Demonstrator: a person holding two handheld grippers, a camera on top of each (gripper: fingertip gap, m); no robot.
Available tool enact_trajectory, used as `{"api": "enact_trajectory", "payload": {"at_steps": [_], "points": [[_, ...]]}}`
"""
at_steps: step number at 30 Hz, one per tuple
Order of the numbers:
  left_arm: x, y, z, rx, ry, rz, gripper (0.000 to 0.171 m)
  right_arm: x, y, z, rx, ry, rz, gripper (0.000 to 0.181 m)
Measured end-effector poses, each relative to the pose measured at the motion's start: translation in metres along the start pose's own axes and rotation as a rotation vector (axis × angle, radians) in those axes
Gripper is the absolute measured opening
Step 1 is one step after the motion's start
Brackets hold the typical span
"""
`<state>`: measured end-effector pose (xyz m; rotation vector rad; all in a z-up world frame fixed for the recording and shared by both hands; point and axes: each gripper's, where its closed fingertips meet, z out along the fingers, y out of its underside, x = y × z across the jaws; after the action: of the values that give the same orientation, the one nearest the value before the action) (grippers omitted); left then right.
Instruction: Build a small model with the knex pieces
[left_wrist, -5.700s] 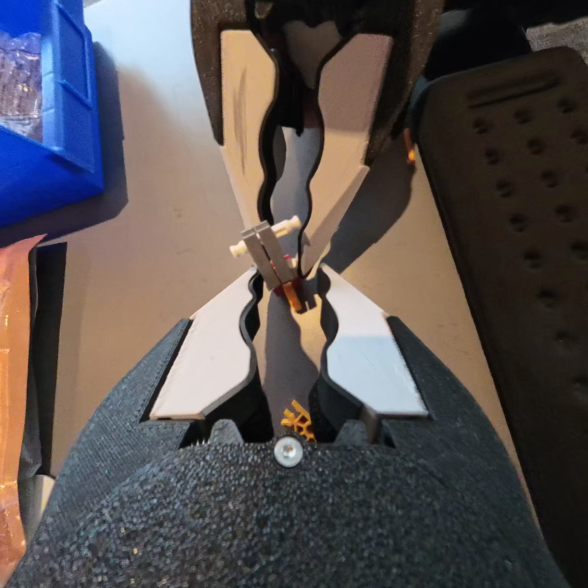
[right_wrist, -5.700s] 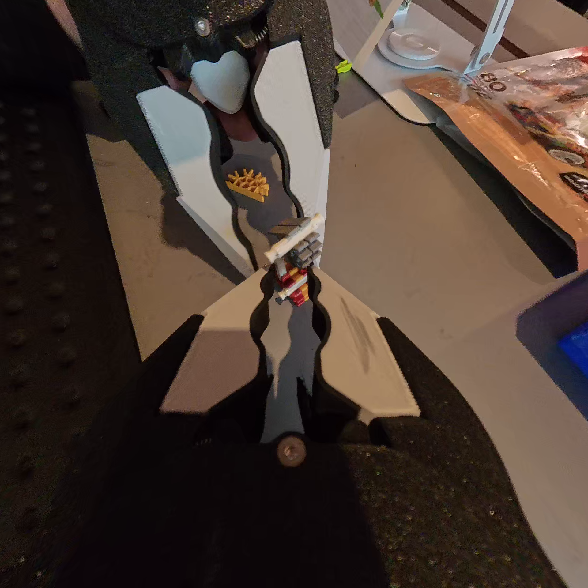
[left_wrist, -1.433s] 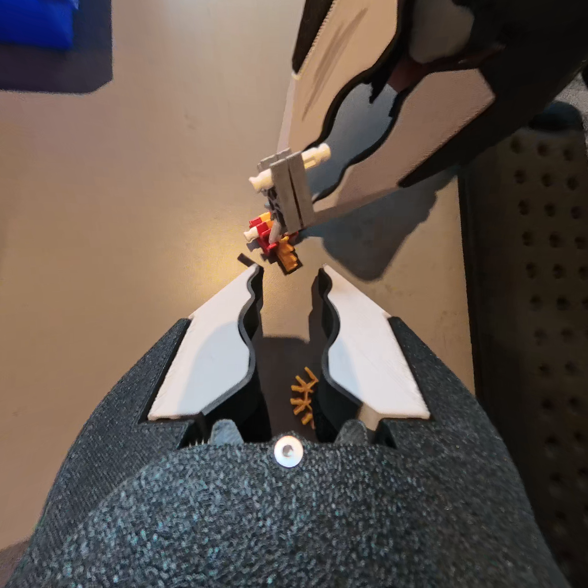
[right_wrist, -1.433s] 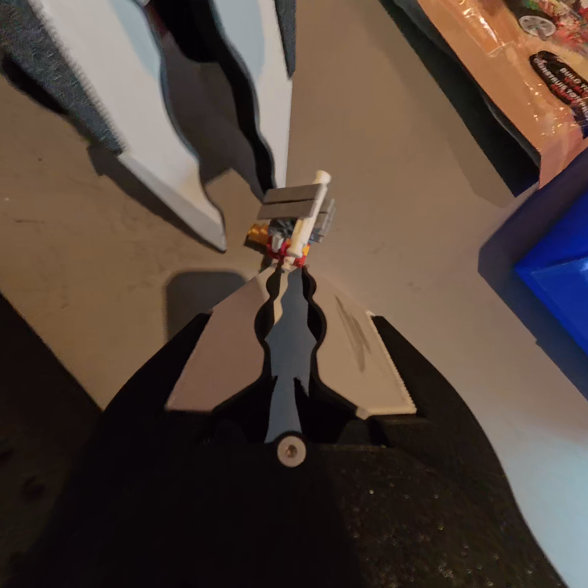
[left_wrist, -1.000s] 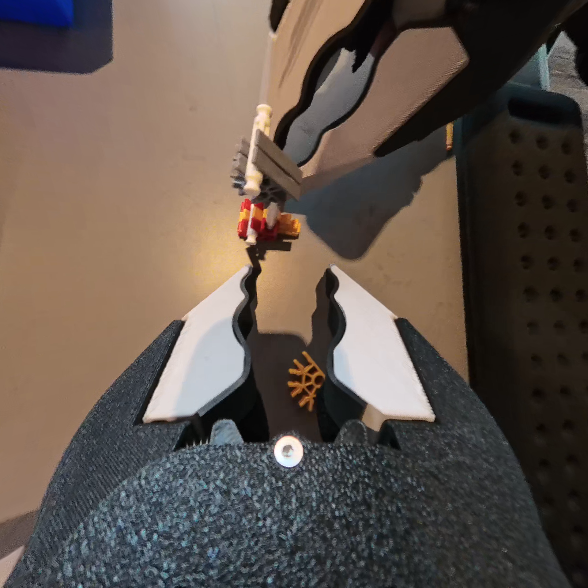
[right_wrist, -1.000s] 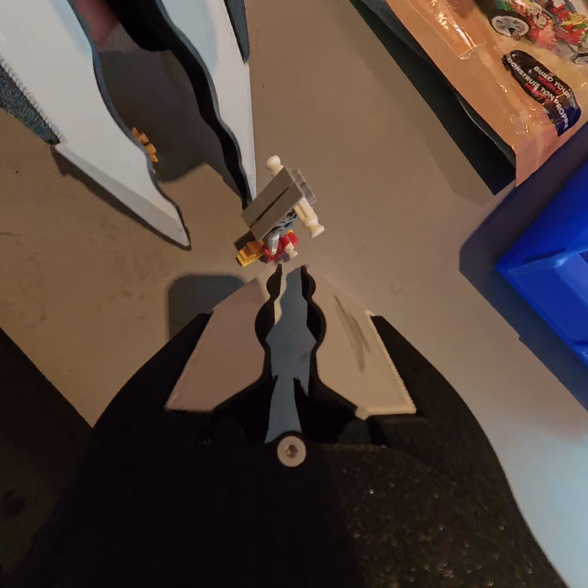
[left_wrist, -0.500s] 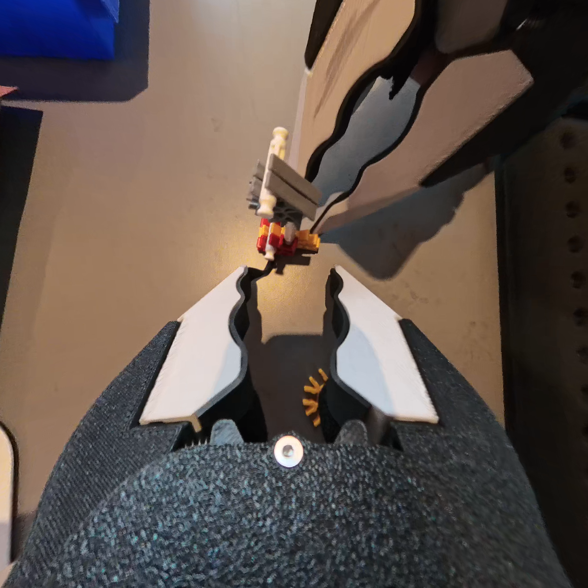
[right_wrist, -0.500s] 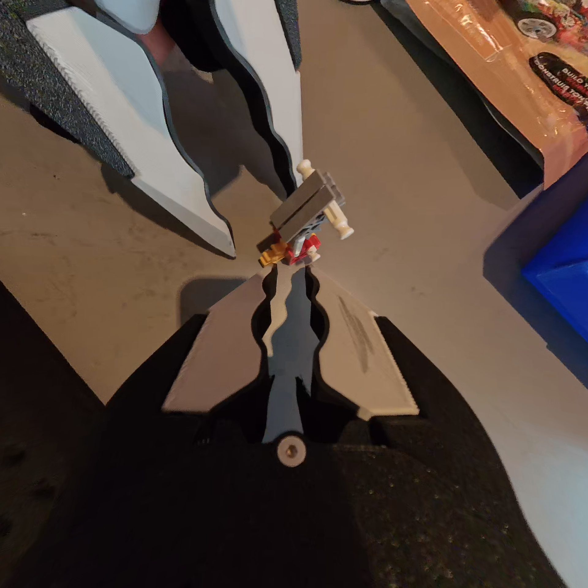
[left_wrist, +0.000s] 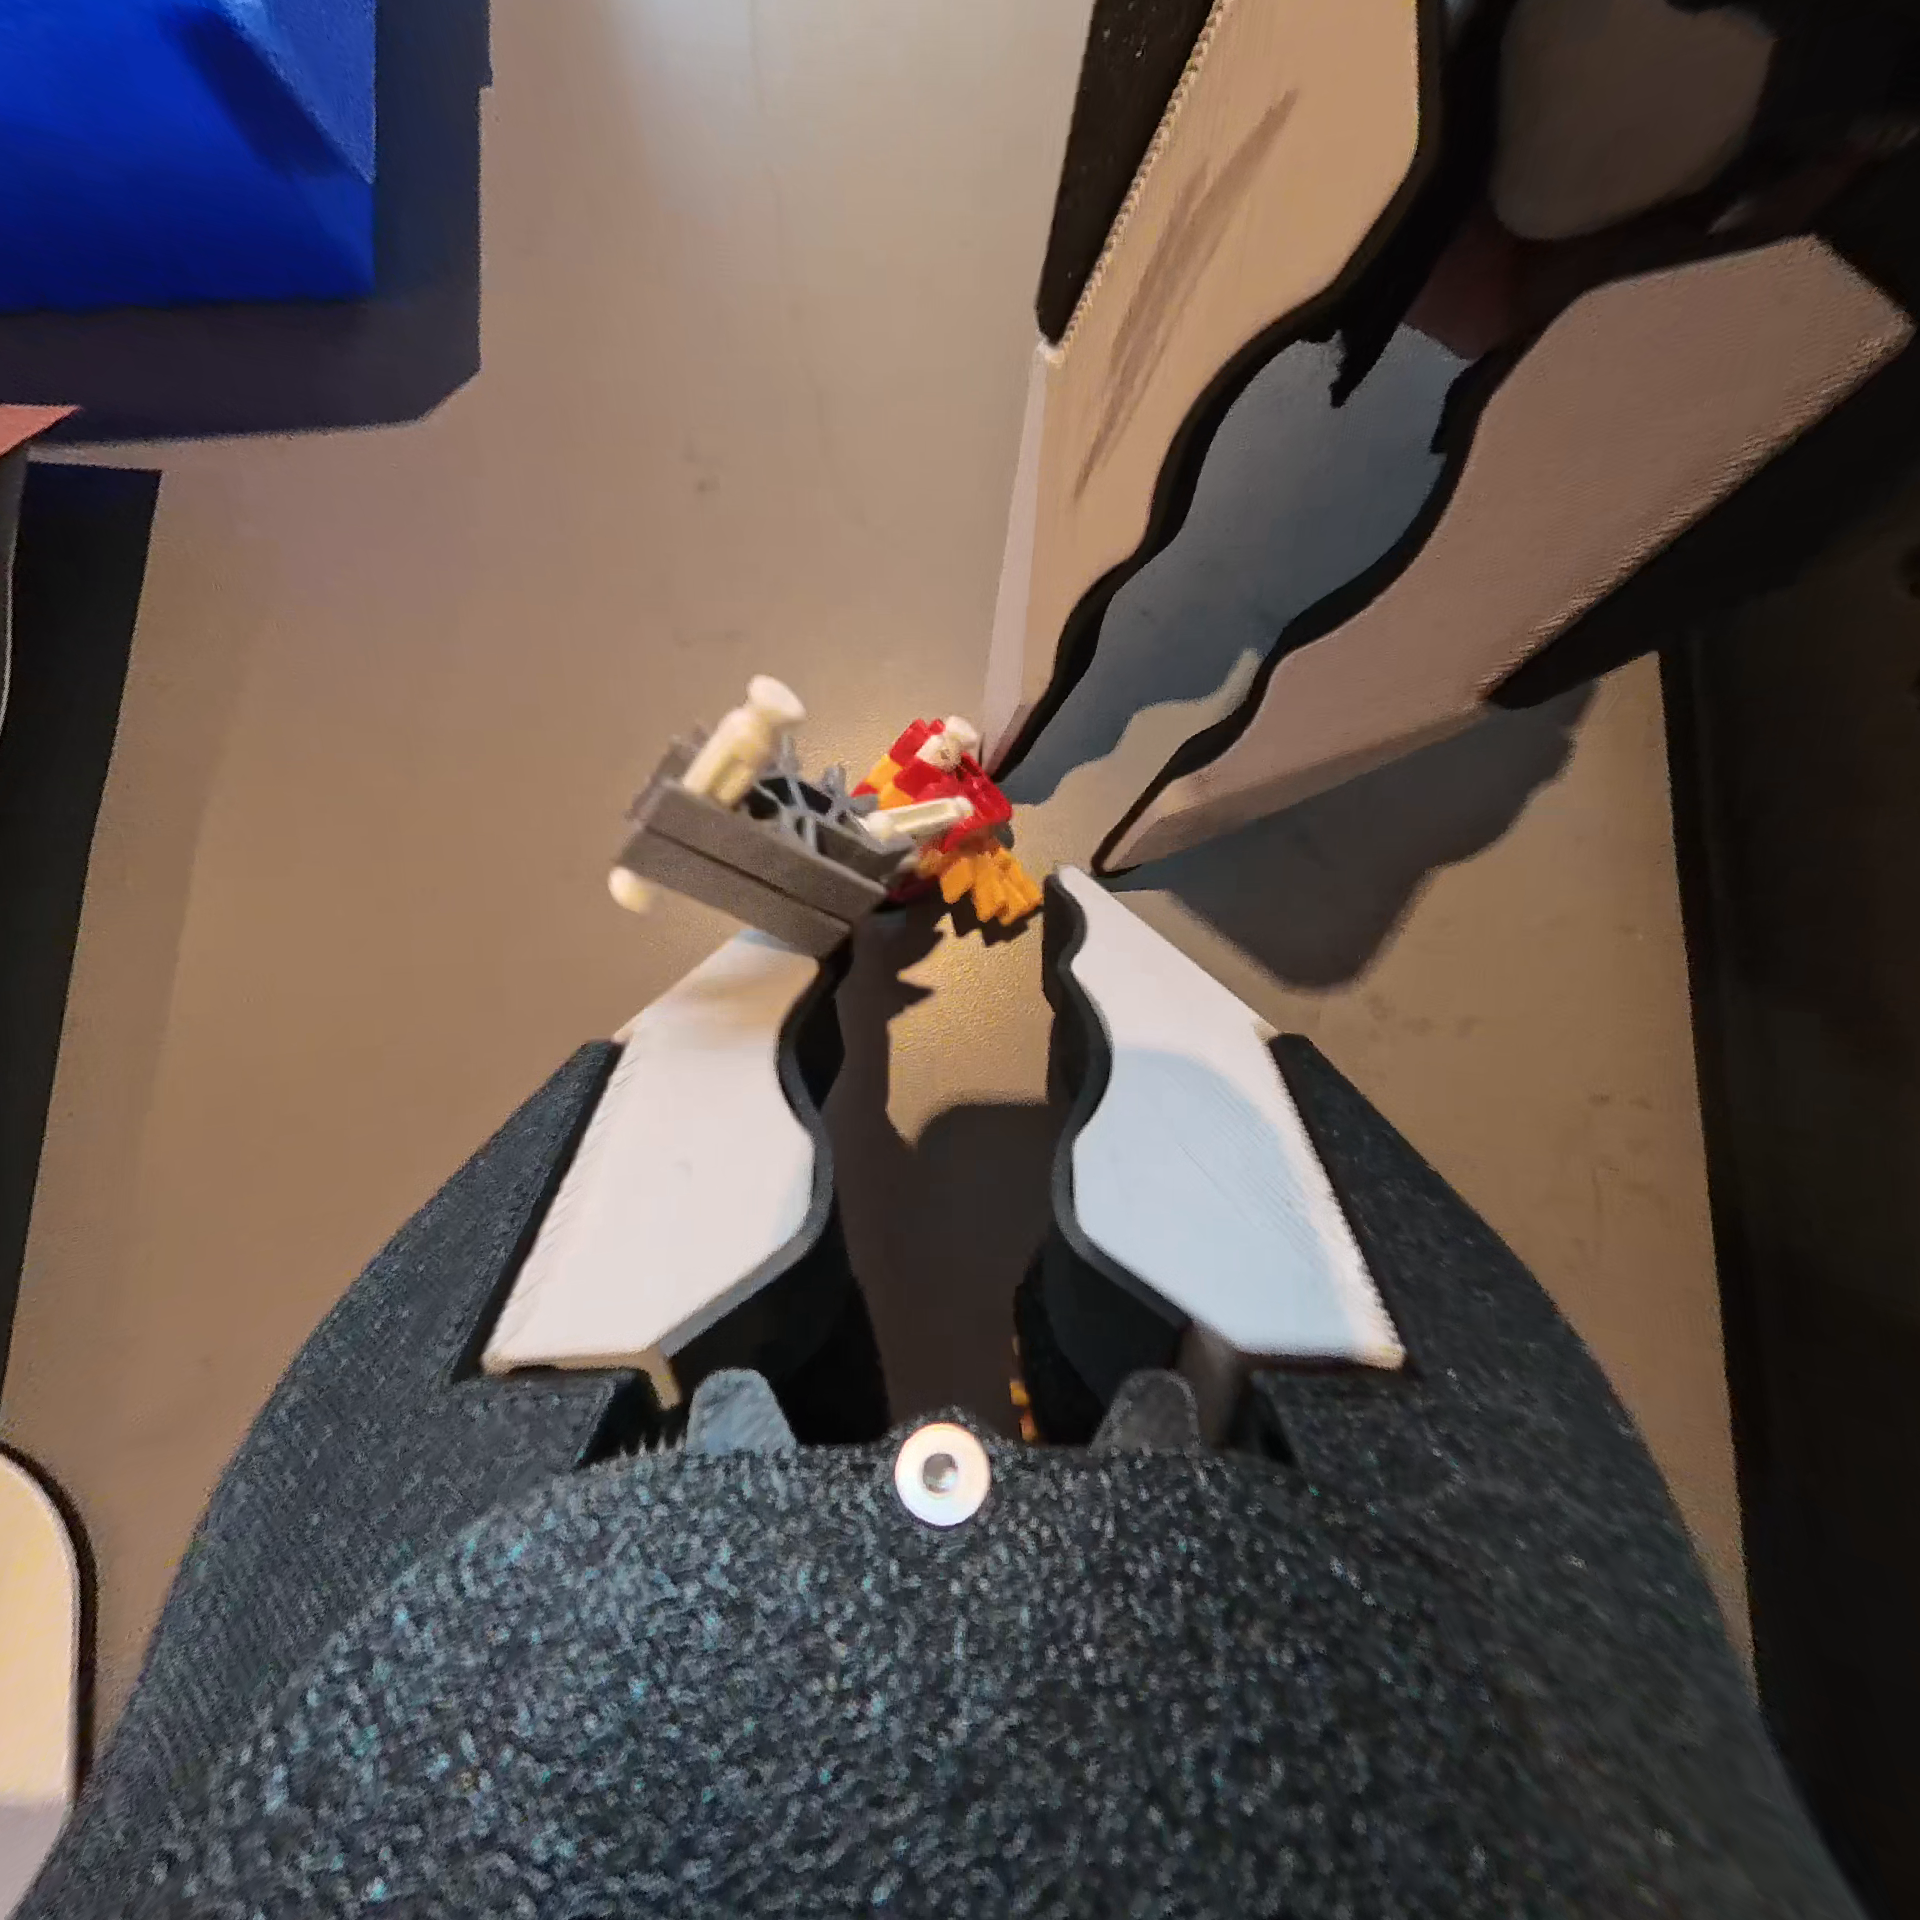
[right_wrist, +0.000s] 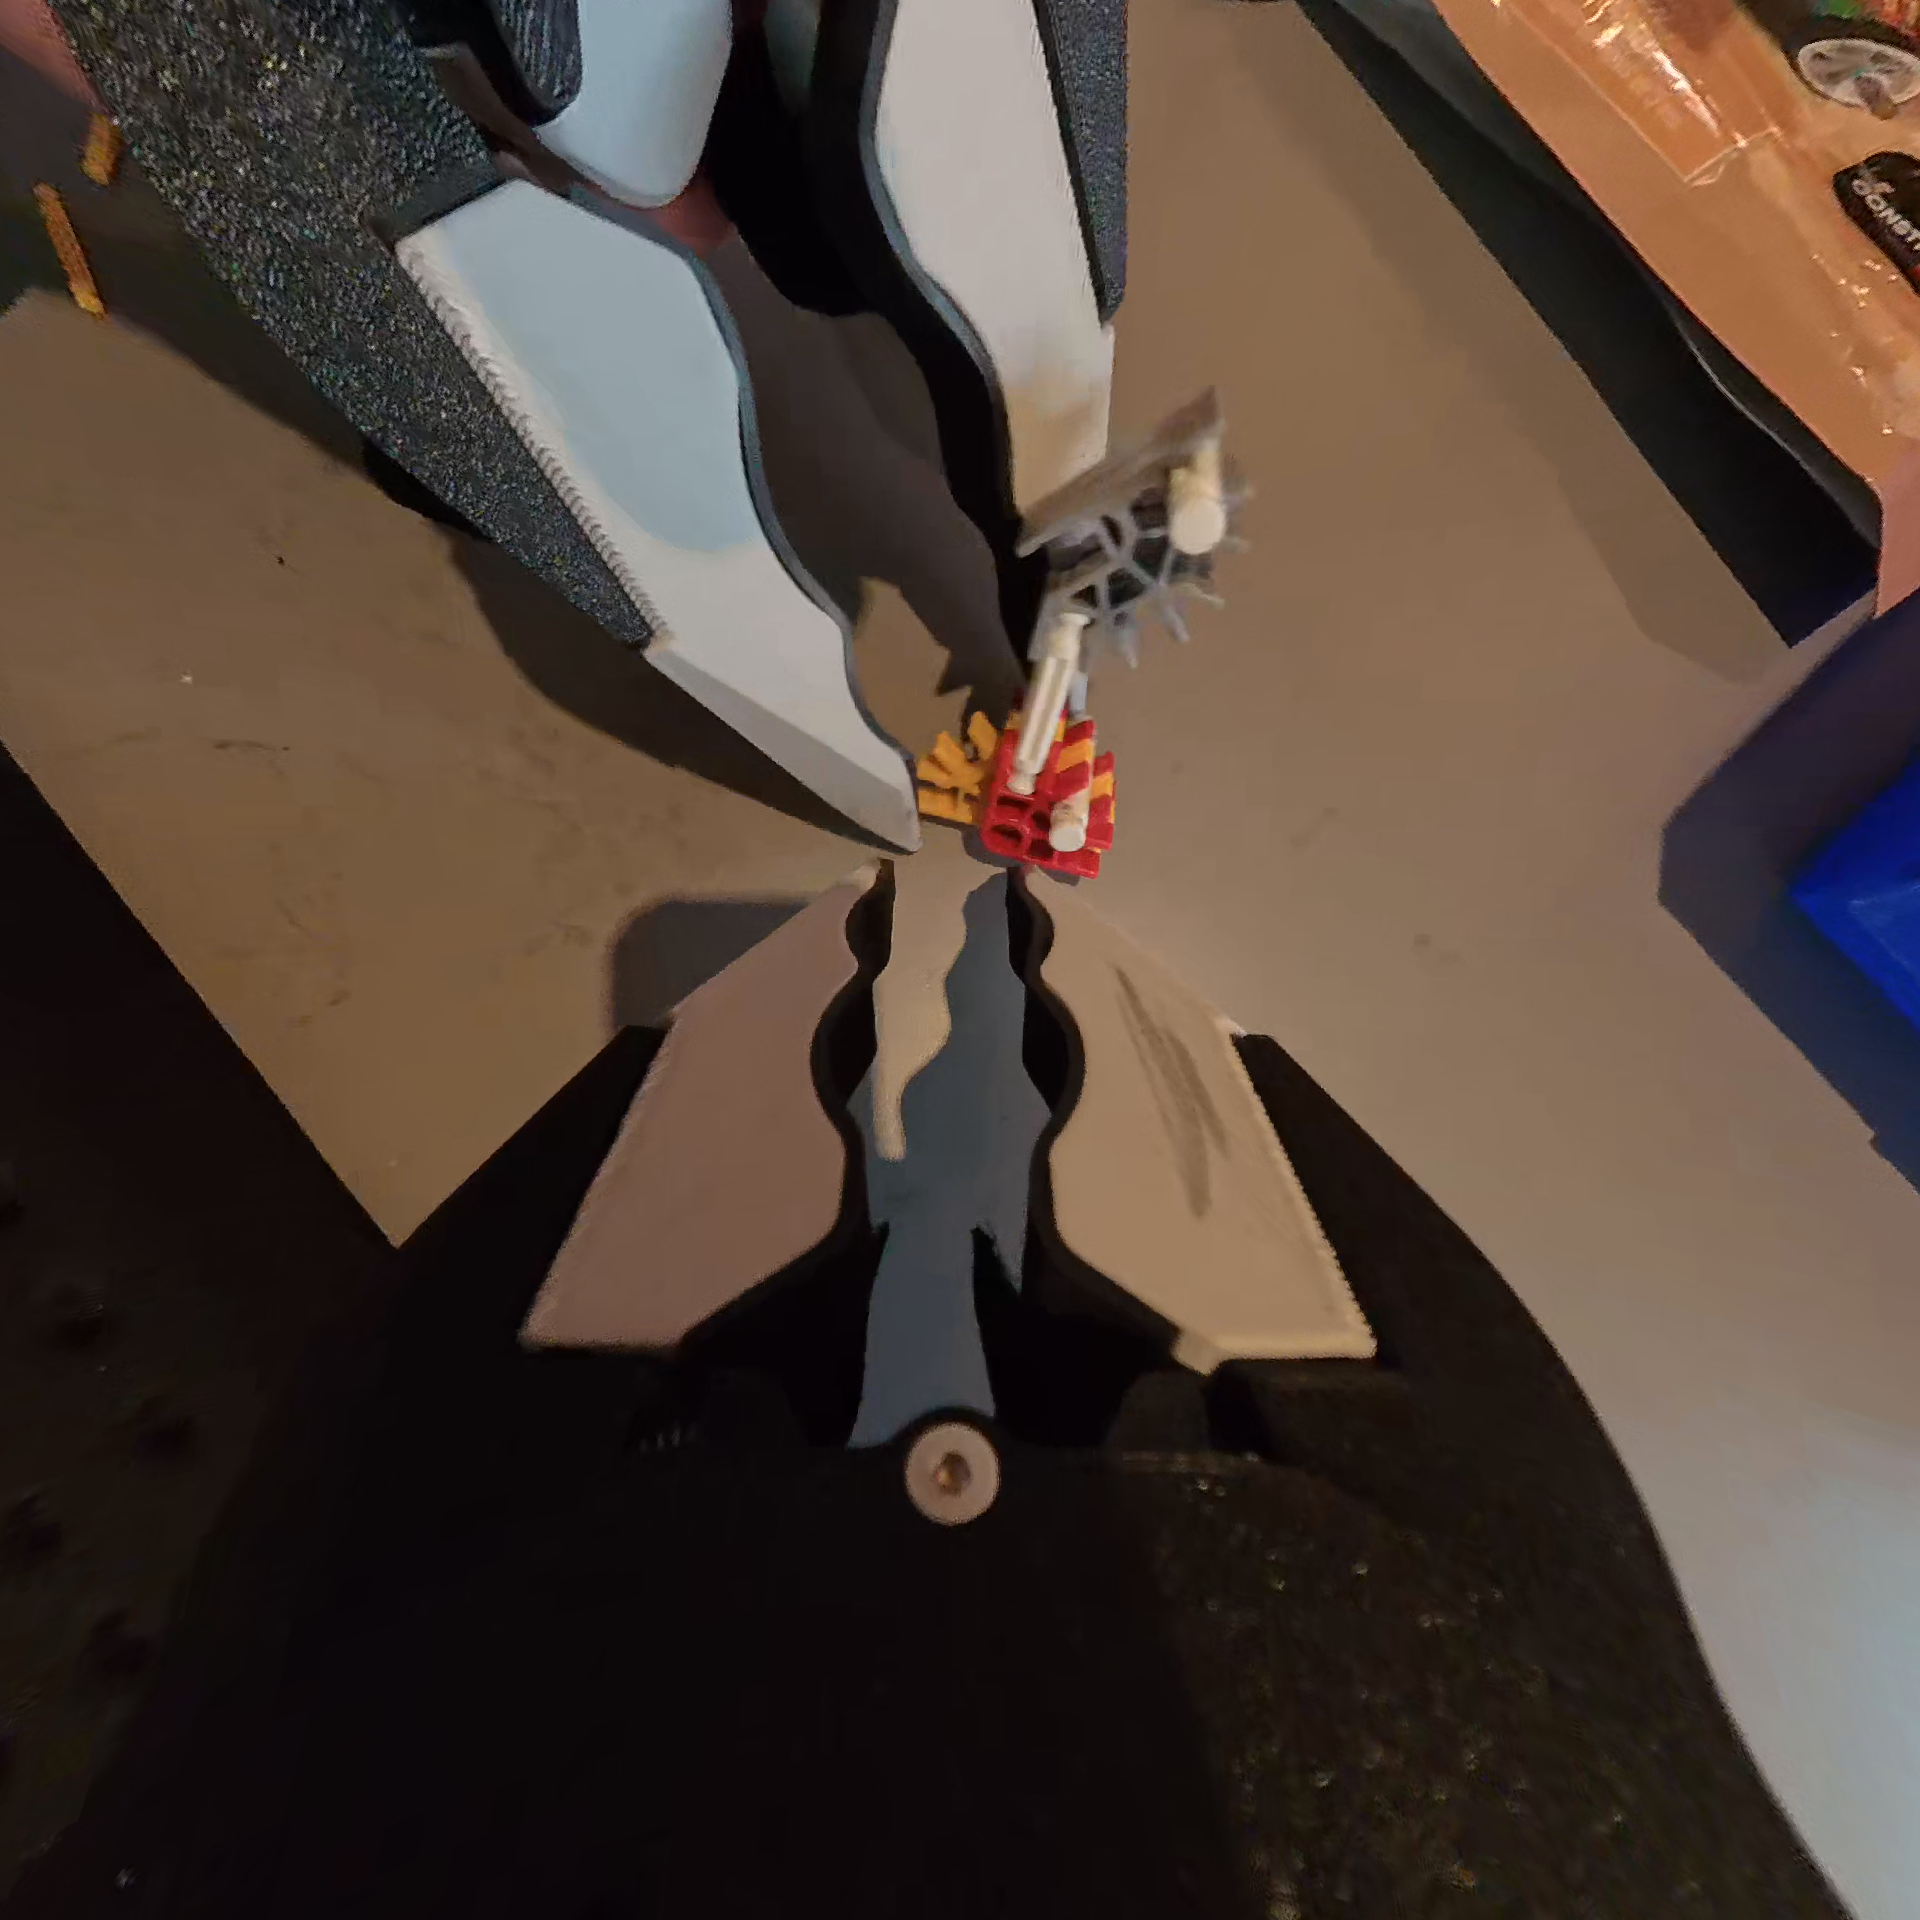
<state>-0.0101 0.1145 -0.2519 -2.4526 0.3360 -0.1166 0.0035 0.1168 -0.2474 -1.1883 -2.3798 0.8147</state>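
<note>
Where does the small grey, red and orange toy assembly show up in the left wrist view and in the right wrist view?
Left wrist view: the toy assembly lies on the table just above centre, beyond the open left gripper.
Right wrist view: the toy assembly sits right of centre, just past the right gripper.
Shared landmark: the blue bin, top left in the left wrist view, at the right edge in the right.

toy assembly (left_wrist: 821, 821) | grey, white, red and orange snap-together pieces | lying tilted on tan table (left_wrist: 416, 727) | between both grippers' tips, free of both
</note>
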Motion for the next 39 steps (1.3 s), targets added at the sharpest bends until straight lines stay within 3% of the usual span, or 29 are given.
{"api": "enact_trajectory", "payload": {"at_steps": [1, 9, 13, 19, 26, 32, 39], "points": [[0.001, -0.001, 0.000, 0.007, 0.004, 0.011, 0.027, 0.000, 0.002, 0.000, -0.007, 0.002, -0.002, 0.021], [0.002, -0.006, -0.002, 0.058, 0.033, 0.013, 0.025, 0.014, 0.008, -0.017, 0.023, 0.032, 0.035, 0.023], [0.016, -0.020, -0.016, 0.169, 0.130, 0.046, 0.025, 0.020, 0.000, -0.036, 0.120, 0.018, 0.092, 0.029], [0.036, -0.036, -0.031, 0.278, 0.216, 0.108, 0.025, 0.002, -0.013, -0.049, 0.260, -0.136, 0.146, 0.038], [0.047, -0.047, -0.042, 0.342, 0.244, 0.160, 0.026, -0.010, -0.022, -0.057, 0.356, -0.205, 0.145, 0.029], [0.031, -0.052, -0.046, 0.352, 0.168, 0.117, 0.032, 0.001, -0.033, -0.063, 0.391, 0.018, 0.011, 0.028], [0.011, -0.053, -0.054, 0.379, 0.123, 0.012, 0.061, 0.017, -0.037, -0.070, 0.341, 0.366, -0.172, 0.028]]}}
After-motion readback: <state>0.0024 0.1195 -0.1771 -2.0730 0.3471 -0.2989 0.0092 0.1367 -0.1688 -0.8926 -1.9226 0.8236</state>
